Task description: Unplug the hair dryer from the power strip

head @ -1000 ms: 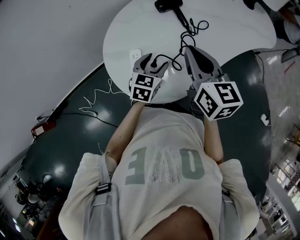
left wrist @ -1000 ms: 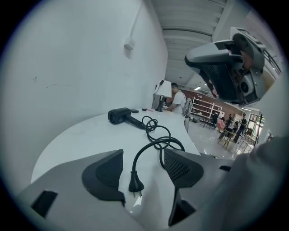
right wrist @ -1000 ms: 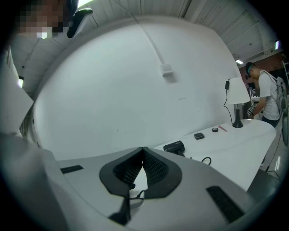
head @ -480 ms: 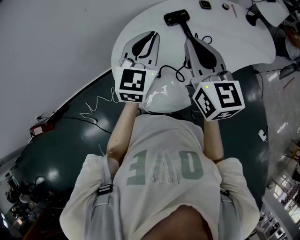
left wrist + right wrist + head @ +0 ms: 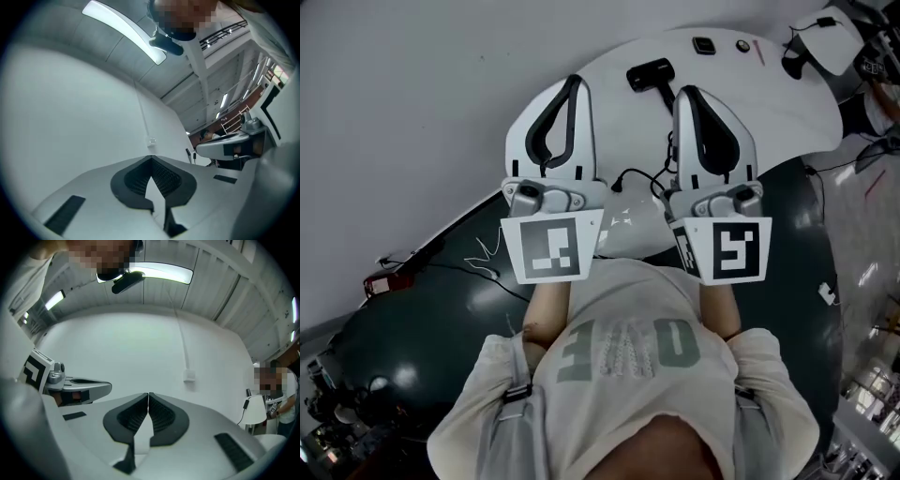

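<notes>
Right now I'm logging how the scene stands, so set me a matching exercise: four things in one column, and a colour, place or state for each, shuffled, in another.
1 hair dryer
2 left gripper
3 cord
4 table

A white top
B jaws shut, nothing held
C bulky, black, on the table's far side
D thin, looped on the table

Pairs: 1-C, 2-B, 3-D, 4-A
</notes>
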### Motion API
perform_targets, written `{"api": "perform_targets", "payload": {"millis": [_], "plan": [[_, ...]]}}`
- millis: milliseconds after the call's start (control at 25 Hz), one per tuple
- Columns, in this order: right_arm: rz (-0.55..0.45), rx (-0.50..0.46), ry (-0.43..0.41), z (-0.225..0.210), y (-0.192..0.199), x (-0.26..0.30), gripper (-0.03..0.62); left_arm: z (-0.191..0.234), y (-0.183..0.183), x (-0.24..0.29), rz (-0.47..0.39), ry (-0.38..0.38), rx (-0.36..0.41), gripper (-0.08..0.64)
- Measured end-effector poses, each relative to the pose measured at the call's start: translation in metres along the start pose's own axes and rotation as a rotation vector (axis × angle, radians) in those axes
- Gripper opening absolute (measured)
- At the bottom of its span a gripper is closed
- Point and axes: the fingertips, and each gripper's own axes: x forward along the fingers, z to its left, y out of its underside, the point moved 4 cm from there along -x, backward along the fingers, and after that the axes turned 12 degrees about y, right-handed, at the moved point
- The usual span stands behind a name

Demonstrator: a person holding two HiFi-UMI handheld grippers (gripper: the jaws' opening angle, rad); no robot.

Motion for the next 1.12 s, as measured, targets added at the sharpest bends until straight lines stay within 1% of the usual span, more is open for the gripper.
{"api": "perform_targets", "payload": {"millis": [80,200,280,440,640,880,1120], "plan": [[-0.008,0.008,0.0,0.003,0.001,-0.003,0.02,-0.001,0.003,-0.003,-0.011,0.002,-0.02,0.012],[0.009,-0.014,-0.015,0.009,0.007,-0.005,0.02,-0.002,0.012,-0.003,0.012,-0.004,-0.026,0.012],[0.025,-0.008,-0.029,0.012,0.011,-0.004,0.02,-0.002,0.012,-0.004,0.013,-0.009,-0.034,0.012],[0.041,0.008,-0.04,0.013,0.015,-0.004,0.02,-0.003,0.01,-0.005,0.017,-0.012,-0.016,0.012],[0.062,-0.002,-0.026,0.011,0.024,0.0,0.02,0.003,0.012,-0.006,0.026,-0.062,0.025,0.012],[0.071,0.006,-0.027,0.012,0.023,-0.001,0.02,0.004,0.006,-0.01,0.014,-0.069,0.034,0.012],[0.074,0.076,-0.049,0.013,0.022,0.0,0.02,0.009,0.007,-0.013,0.021,-0.089,0.01,0.012]]}}
